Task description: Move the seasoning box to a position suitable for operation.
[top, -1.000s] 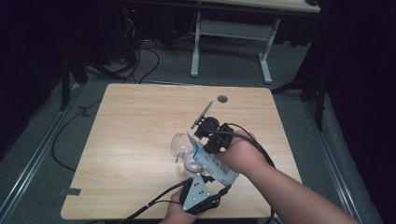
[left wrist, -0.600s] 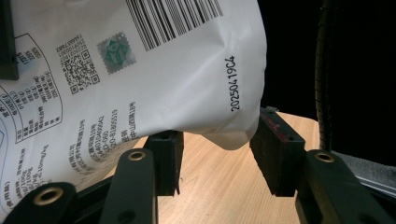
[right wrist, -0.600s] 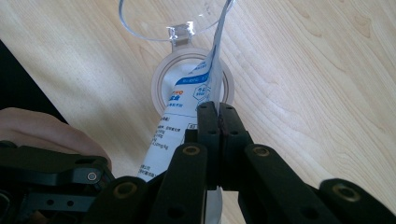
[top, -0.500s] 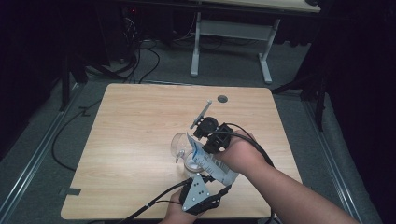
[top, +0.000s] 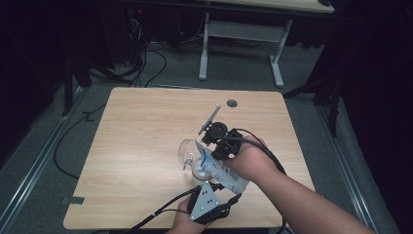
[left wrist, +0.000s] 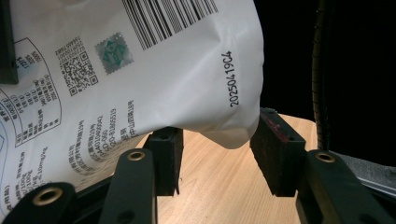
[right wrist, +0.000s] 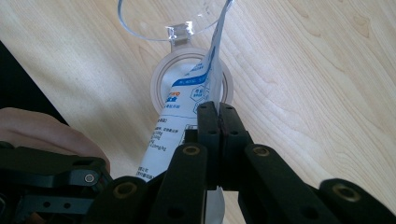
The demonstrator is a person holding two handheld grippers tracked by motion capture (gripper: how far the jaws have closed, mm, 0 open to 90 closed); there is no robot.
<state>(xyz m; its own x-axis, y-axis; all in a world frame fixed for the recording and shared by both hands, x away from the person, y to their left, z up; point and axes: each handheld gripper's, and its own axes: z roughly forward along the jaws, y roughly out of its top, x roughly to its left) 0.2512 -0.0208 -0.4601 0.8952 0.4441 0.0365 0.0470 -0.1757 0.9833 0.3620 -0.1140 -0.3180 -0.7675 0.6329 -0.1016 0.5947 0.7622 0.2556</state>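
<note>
Two grippers work one white pouch [top: 221, 170] near the table's [top: 146, 126] near edge, right of centre.

High view: your right gripper [top: 207, 146] comes in from the right and holds the pouch's top edge over a clear container [top: 187, 152] with its hinged lid flipped open. Your left gripper [top: 214, 187] sits under the pouch's lower end, at the near edge. The pouch is tilted, mouth end down toward the container. The rest of the table is bare apart from a small round hole [top: 232, 103] at the far side.

Left gripper view: jaws spread, well apart, nothing pinched. The pouch [left wrist: 140, 70] hangs just above and between them, printed side and barcode facing the camera. Whether the left jaw touches the pouch, cannot tell.

Right gripper view: jaws pressed together, pinching the pouch's [right wrist: 187, 107] thin top edge. Below it sits the container's round opening [right wrist: 191, 84], with the clear lid [right wrist: 173, 18] just beyond it.

Judgement: looks like pouring or feeding the pouch into the container. Keep the right pinch firm, since that thin edge can slip. Keep the pouch mouth centred over the round opening, not over the lid hinge. Use the left gripper to lift the pouch's bottom slowly so contents slide down and don't dump. Don't knock the container; it looks light and could tip.
</note>
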